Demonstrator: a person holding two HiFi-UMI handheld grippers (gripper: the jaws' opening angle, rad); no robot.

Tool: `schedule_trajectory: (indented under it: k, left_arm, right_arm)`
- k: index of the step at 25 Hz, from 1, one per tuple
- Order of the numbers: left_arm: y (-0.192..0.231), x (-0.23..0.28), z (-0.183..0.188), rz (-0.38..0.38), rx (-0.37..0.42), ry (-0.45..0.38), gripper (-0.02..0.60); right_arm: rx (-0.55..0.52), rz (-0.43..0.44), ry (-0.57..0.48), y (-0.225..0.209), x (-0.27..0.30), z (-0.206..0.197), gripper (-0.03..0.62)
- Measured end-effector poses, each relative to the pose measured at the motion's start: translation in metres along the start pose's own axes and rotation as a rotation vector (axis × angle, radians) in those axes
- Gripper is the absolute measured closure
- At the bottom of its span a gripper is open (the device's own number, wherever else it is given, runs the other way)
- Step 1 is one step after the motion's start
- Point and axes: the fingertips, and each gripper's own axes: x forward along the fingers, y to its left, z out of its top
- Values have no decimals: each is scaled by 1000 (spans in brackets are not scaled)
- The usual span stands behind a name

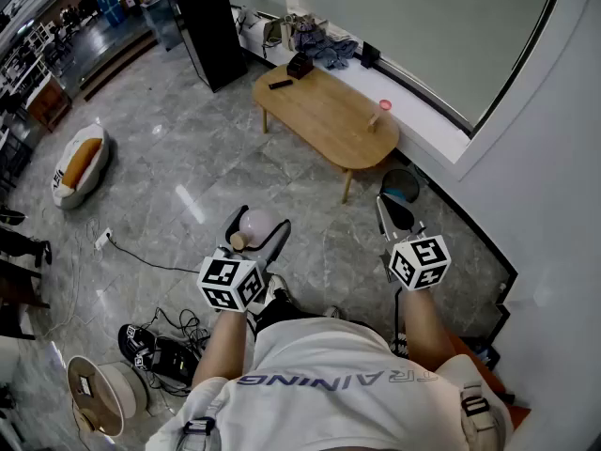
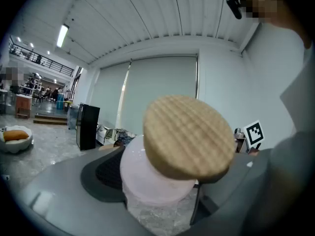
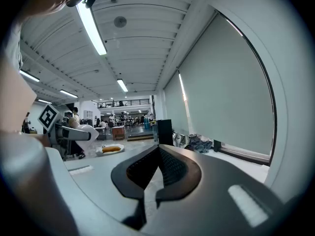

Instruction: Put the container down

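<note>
- The container [image 2: 147,183], a pale frosted jar with a round wooden lid [image 2: 189,136], lies lengthwise between the jaws of the left gripper [image 1: 258,224], its lid end towards that gripper's camera. In the head view it sits at lower centre, held in the air above the floor [image 1: 178,158].
- The left gripper is clamped on the container, with its jaws standing wide around the body. Nothing supports the jar from below, so the grip carries all of it.
- The right gripper [image 3: 158,149] is closed on nothing, its tips meeting. It is at the lower right of the head view, well apart from the jar.
- The wooden worktop [image 1: 329,125] is in the upper middle of the head view, well apart from both grippers. I judge it the likely place for the jar, with ground to cover first.
- To do this well, I would aim for the bare middle of the worktop, away from the dark item [image 1: 282,84] near its upper-left end.
- The jar is on its side in the grip, so I would tip the left gripper nose-down until the base faces the worktop. Then I would lower until the base rests flat, and only then part the jaws.
- The risk, as I see it, is that the smooth body slips in the grip. Releasing on a tilted base could also tip the jar or let it roll.
</note>
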Motion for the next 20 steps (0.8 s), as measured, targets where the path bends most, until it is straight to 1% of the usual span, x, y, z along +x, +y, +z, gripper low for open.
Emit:
schedule_trajectory:
  k: [5, 15, 20]
  left_arm:
    - [1, 0, -1, -2, 1, 0, 172]
    - [11, -3, -2, 16, -6, -2, 172]
    - [24, -1, 3, 20, -13, -4, 172]
  right_arm:
    - [3, 7, 7, 4, 2, -4, 579]
    - [-2, 25, 7, 9, 13, -4, 579]
    - [1, 63, 0, 21, 27, 1, 579]
